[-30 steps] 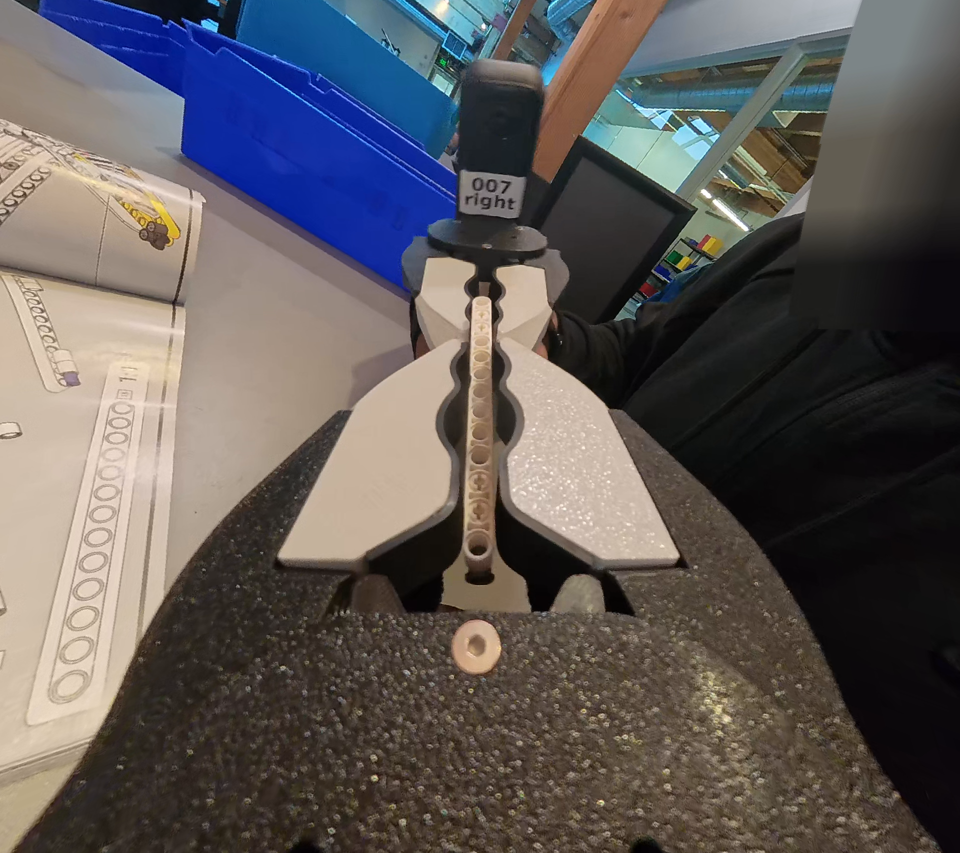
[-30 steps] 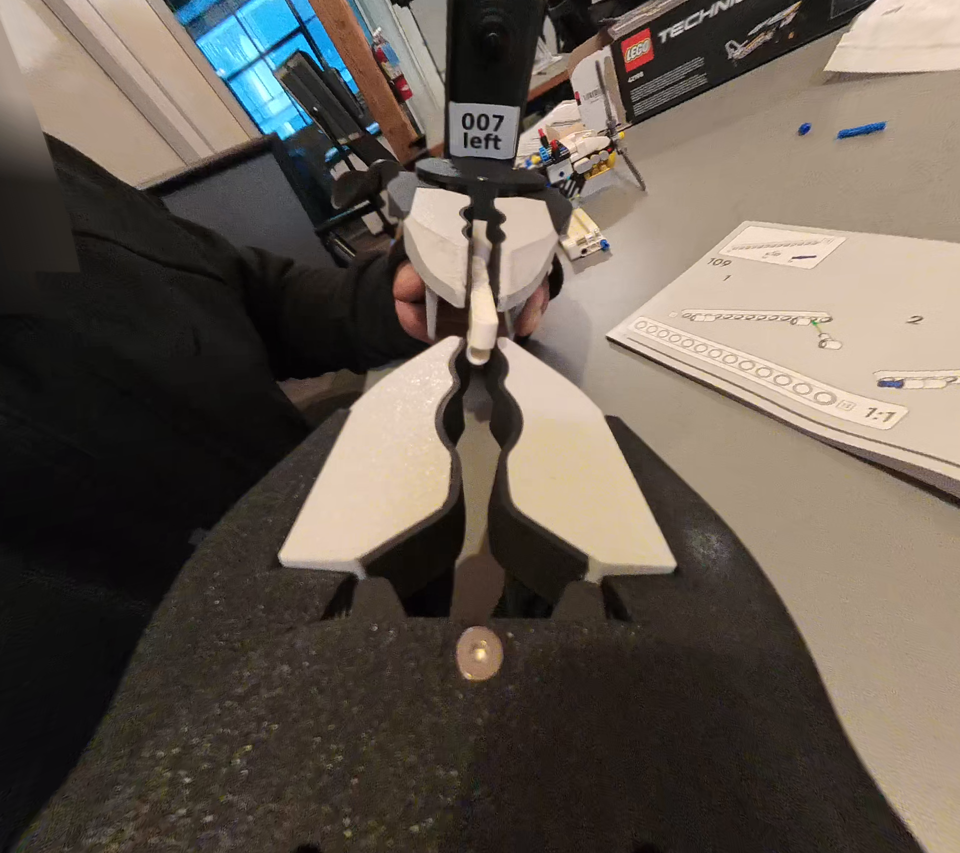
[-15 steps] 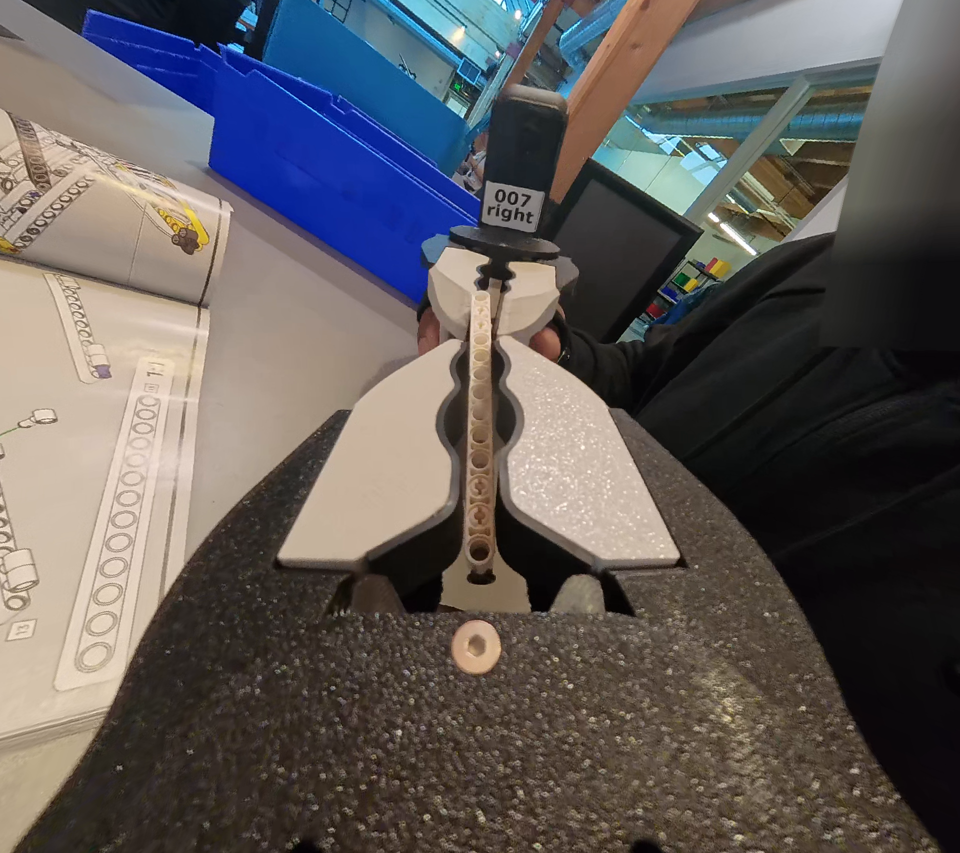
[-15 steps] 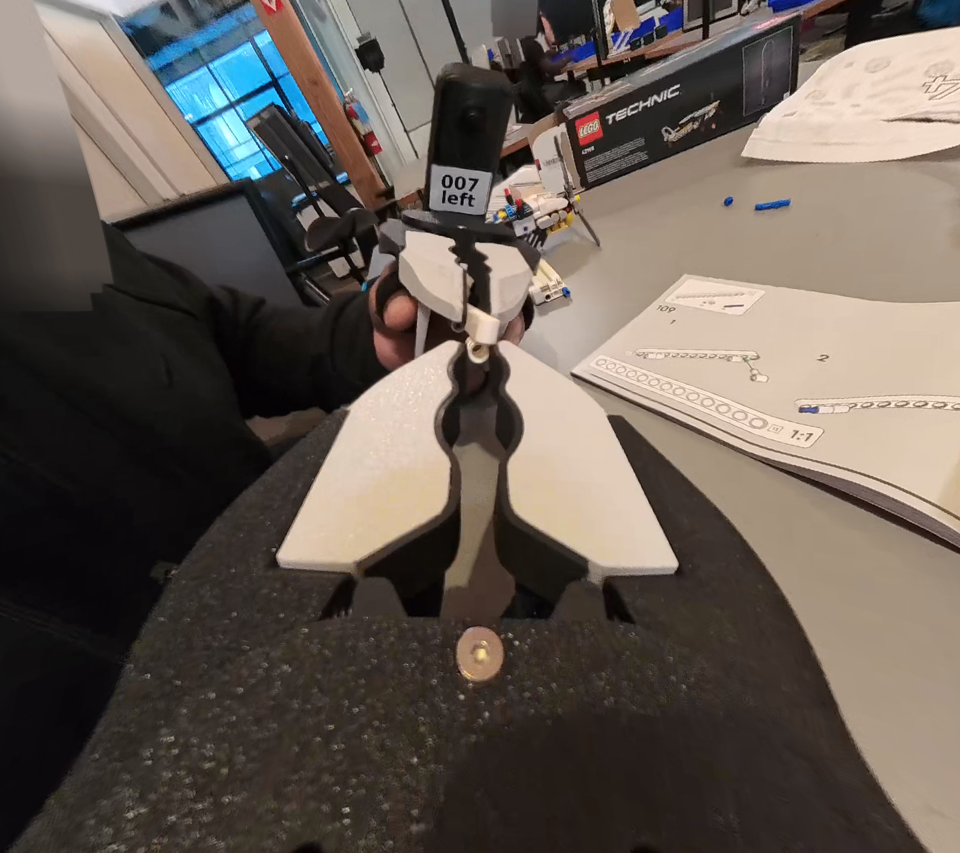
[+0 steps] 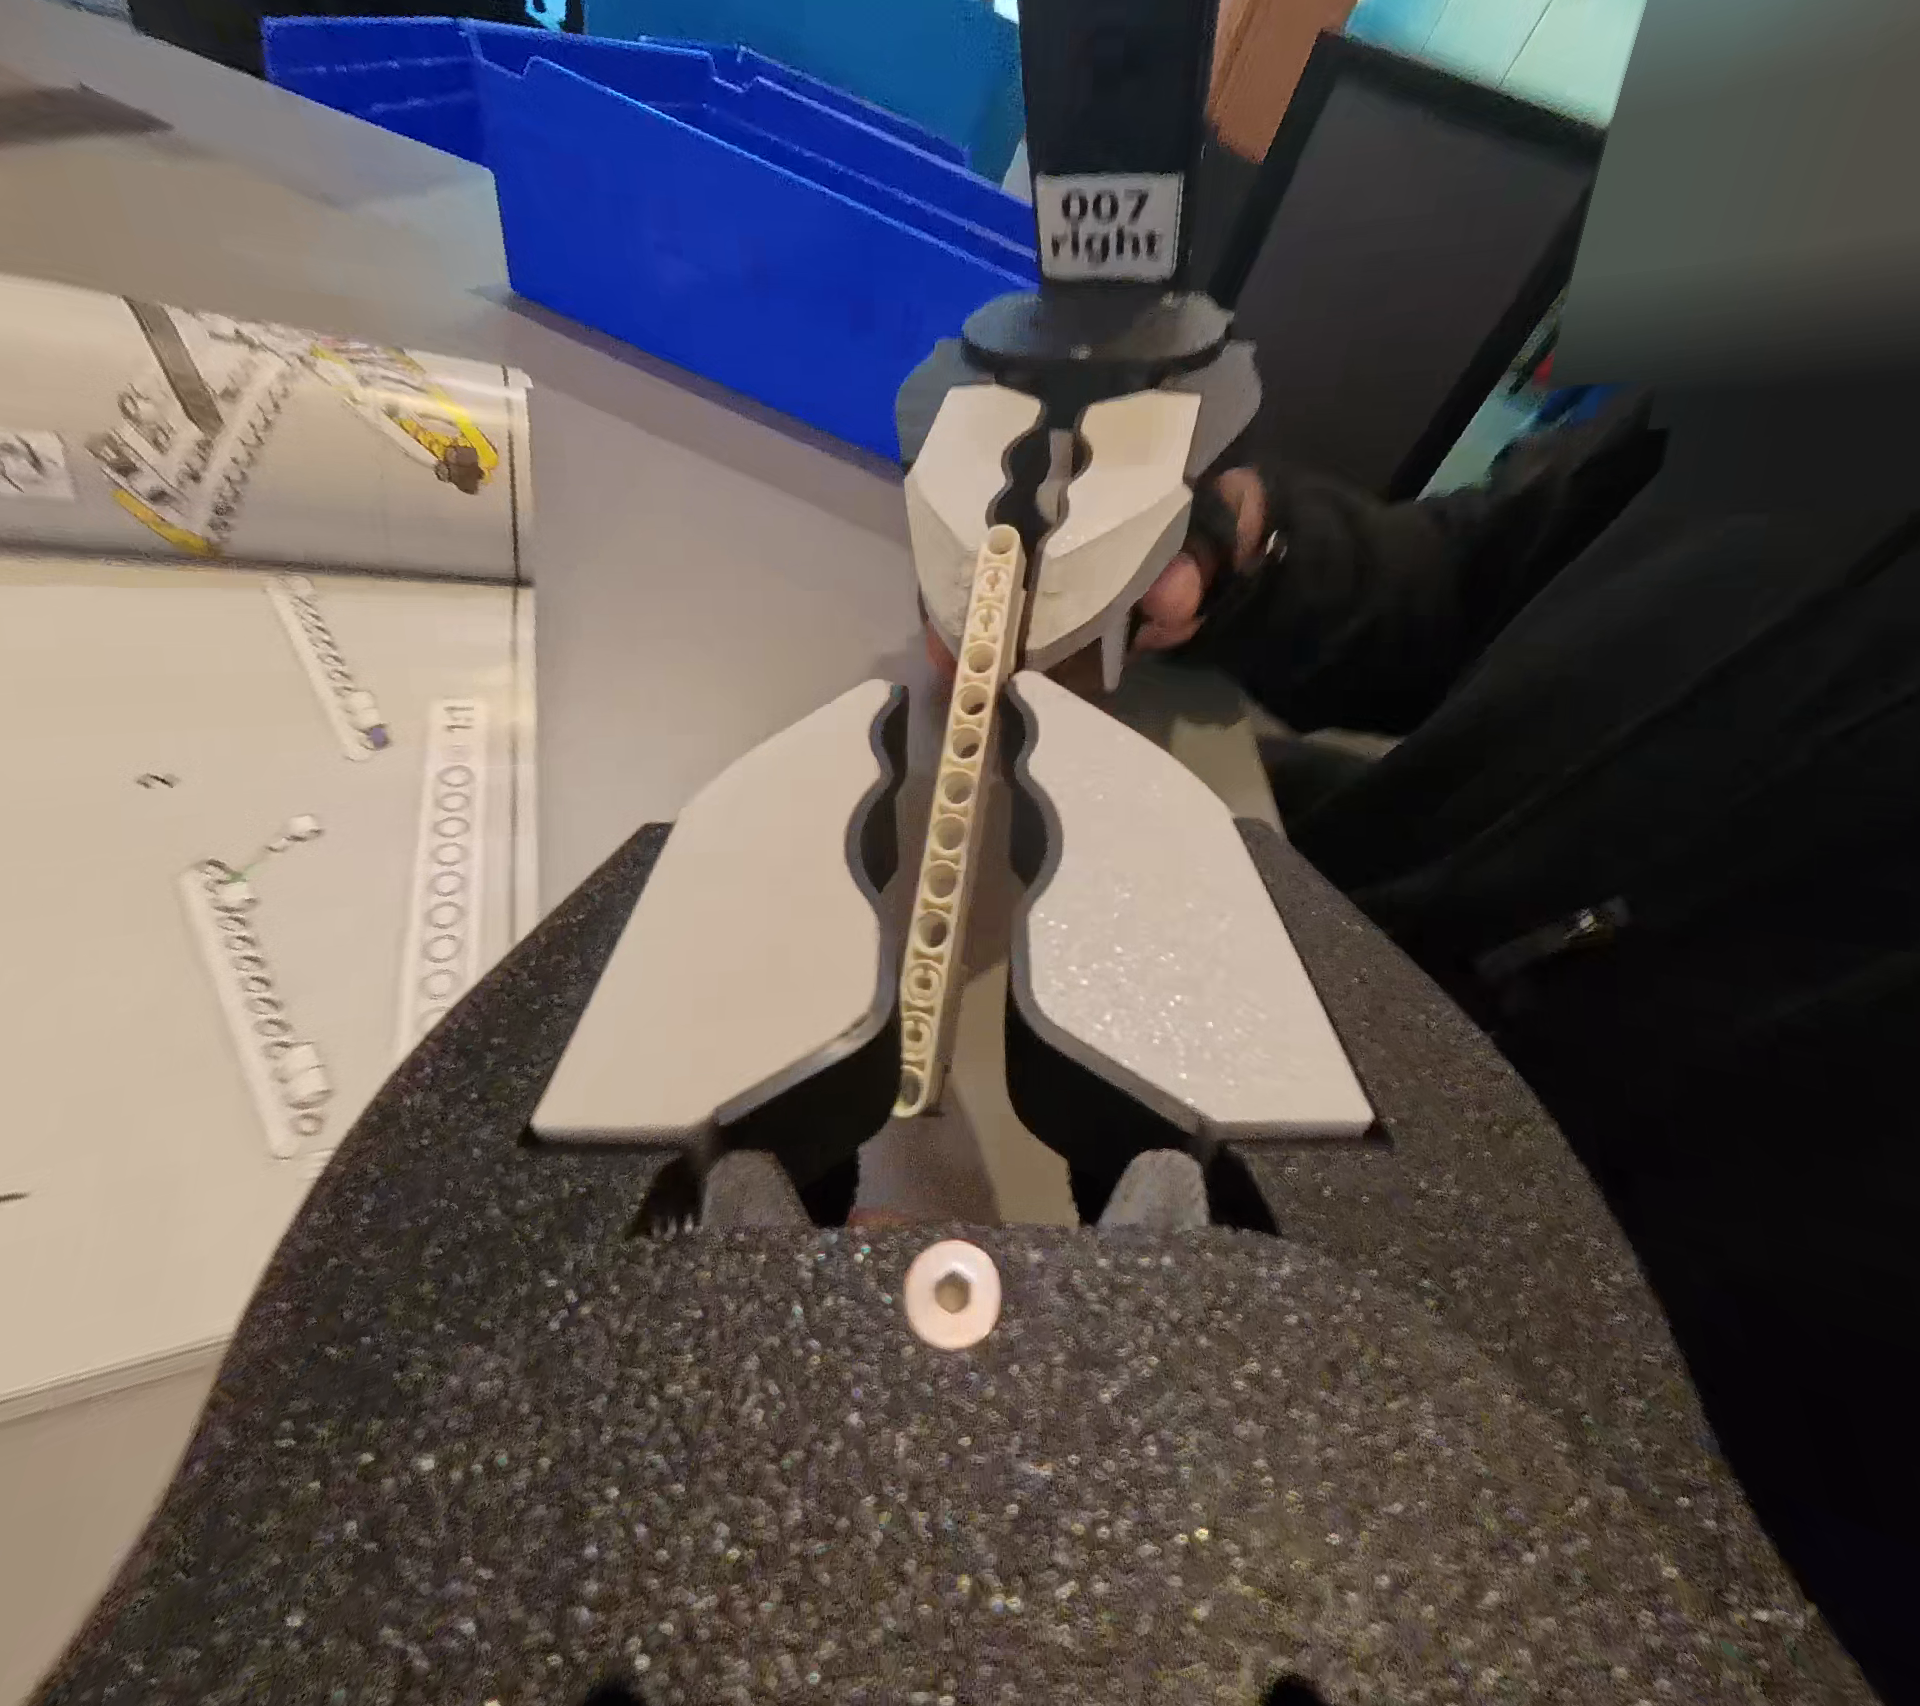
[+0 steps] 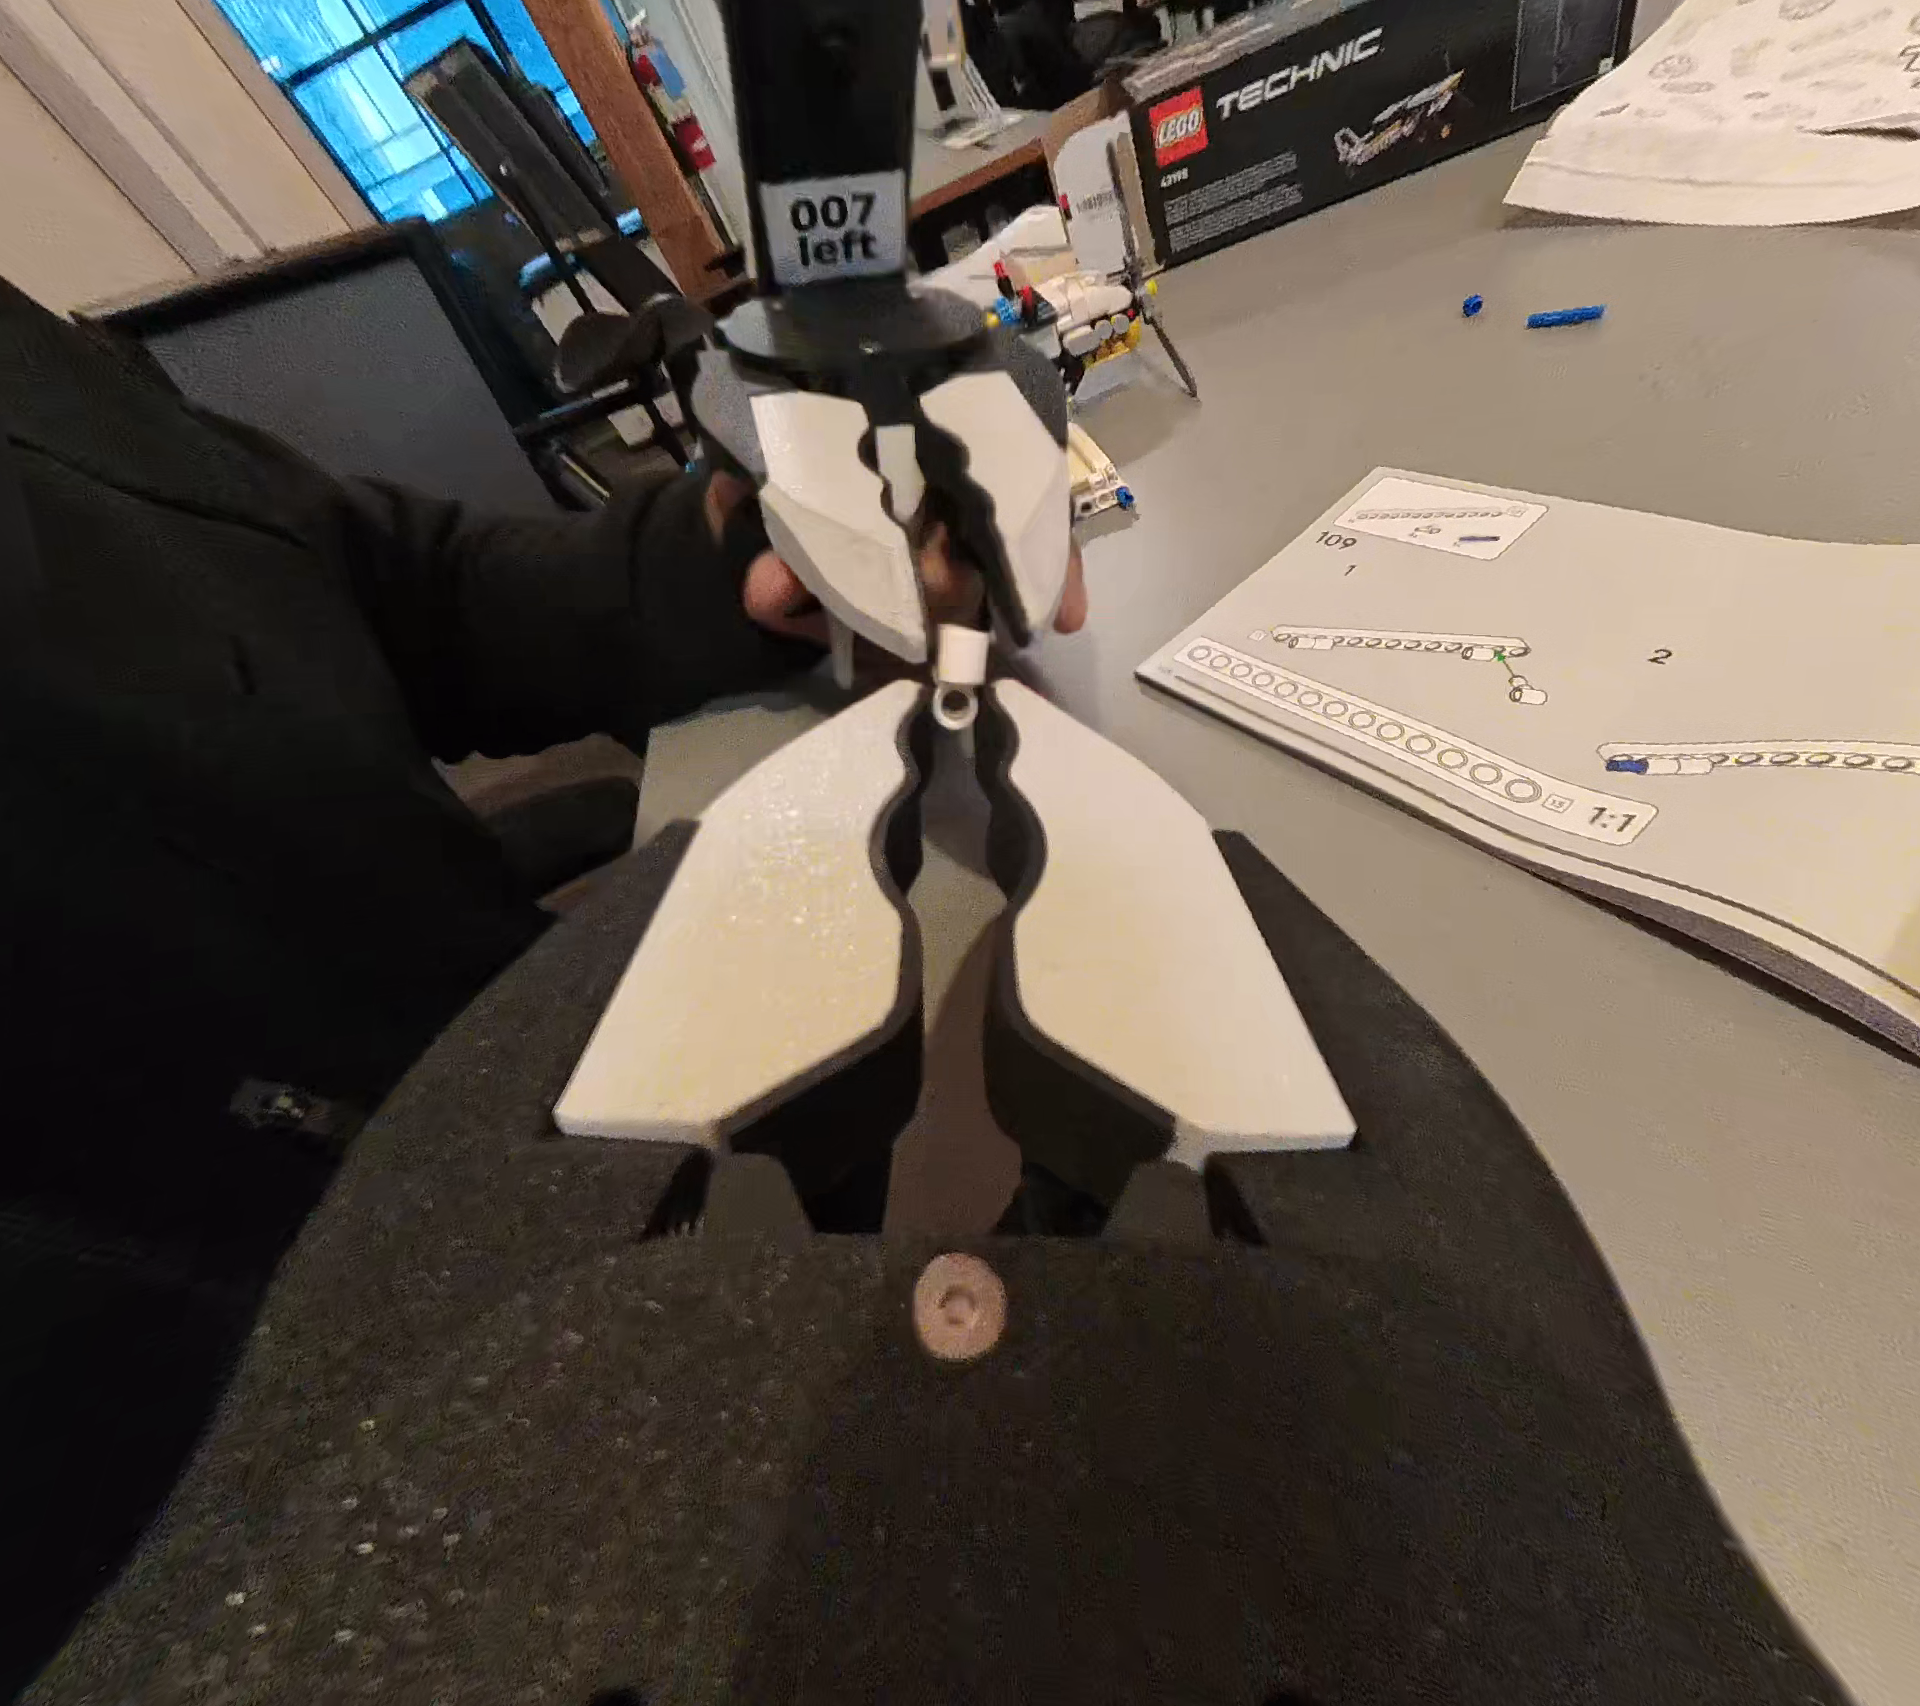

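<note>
Printed white label (image 5: 1107,228) on the black post of the right hand-held gripper (image 5: 1023,617); matching label (image 6: 831,231) on the left hand-held gripper (image 6: 956,617). Lettered black box (image 6: 1351,98) and numbered booklet (image 6: 1558,721) on the bench (image 6: 1351,389).

So the long cream plastic beam with a row of round holes (image 5: 961,835) runs tilted between the left gripper (image 5: 961,706)'s spread grey fingers, far end tucked into the right gripper (image 5: 1023,607). Open instruction booklet (image 5: 260,721) and blue plastic bins (image 5: 727,202) sit on the grey table (image 5: 707,576).
</note>
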`<action>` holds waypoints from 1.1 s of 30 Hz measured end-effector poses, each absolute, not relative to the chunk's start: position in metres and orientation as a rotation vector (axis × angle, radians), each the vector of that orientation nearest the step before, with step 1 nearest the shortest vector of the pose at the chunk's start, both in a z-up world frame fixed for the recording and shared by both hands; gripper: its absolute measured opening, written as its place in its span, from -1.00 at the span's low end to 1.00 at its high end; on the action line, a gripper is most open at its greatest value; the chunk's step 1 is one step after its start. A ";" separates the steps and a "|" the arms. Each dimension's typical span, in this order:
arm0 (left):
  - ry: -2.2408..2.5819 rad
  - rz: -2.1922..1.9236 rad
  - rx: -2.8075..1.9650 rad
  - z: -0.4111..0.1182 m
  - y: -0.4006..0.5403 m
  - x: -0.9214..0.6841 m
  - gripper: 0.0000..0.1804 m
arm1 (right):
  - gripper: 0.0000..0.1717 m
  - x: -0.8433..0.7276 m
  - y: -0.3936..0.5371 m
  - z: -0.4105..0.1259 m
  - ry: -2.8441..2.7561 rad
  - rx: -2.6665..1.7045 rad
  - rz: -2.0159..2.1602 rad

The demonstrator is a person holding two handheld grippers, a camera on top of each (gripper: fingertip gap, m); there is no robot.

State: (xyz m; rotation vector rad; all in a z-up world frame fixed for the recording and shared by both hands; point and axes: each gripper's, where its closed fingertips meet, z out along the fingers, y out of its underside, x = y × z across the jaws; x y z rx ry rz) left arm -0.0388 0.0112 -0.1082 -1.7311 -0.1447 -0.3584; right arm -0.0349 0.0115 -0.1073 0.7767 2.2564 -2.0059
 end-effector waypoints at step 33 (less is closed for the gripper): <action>-0.097 0.086 -1.868 -0.122 0.013 -0.059 -0.62 | -0.92 -0.050 0.044 -0.103 2.304 0.859 -2.094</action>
